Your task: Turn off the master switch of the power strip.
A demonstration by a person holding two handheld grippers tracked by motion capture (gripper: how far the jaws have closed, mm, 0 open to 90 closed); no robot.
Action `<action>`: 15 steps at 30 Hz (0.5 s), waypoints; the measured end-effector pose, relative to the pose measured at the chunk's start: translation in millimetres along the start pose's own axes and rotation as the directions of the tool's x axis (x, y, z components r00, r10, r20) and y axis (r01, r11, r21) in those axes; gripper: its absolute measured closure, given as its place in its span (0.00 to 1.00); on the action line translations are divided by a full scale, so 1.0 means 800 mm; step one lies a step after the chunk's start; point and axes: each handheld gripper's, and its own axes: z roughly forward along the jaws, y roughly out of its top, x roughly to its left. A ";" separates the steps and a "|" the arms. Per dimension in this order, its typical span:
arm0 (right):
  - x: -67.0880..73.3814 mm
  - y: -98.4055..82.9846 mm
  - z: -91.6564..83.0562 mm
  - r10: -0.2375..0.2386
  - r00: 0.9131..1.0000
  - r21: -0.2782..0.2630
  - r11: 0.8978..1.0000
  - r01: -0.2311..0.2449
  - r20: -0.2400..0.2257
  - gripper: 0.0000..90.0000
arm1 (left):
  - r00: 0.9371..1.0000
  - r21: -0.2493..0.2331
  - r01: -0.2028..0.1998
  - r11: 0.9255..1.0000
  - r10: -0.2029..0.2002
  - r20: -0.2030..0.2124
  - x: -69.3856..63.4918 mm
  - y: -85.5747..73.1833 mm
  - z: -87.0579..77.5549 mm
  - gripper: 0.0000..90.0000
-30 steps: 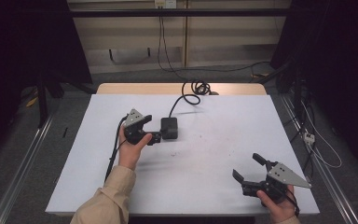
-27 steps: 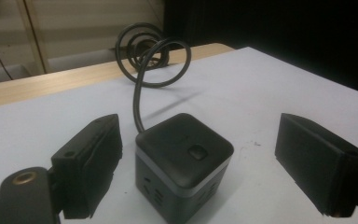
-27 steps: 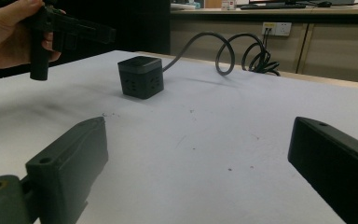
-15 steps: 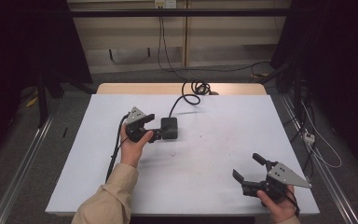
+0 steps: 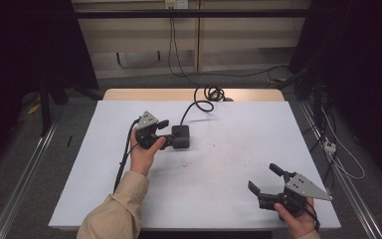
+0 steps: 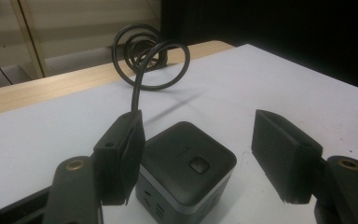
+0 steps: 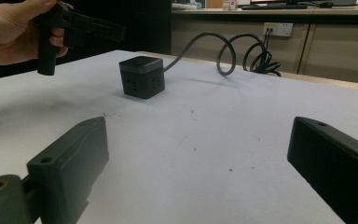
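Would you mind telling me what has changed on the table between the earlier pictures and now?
The left gripper has just been closing its jaws around the black power cube; one pad is at the cube's side, the other is apart from it, so nothing is gripped yet. The cube, its coiled cable, the right gripper with its jaws open, and both hands stayed where they were on the white table.

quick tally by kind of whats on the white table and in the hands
Power cubes: 1, the black power cube with its black cord.
Grippers: 2, the left gripper around the cube, its jaws just closing in, and the right gripper, open.
Total: 3.
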 end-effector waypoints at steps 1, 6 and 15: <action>0.000 0.000 0.000 0.000 1.000 0.001 1.000 0.000 0.001 0.05 | 1.000 -0.001 0.000 1.000 0.000 -0.002 0.000 0.000 0.000 0.39; 0.000 0.000 0.000 0.000 1.000 -0.001 1.000 0.000 0.000 0.05 | 1.000 0.006 0.007 1.000 -0.007 -0.003 0.002 -0.001 0.001 0.44; 0.000 0.000 0.000 0.000 1.000 -0.002 1.000 0.000 0.000 0.05 | 1.000 0.012 0.018 1.000 -0.018 -0.002 0.006 -0.002 0.003 0.52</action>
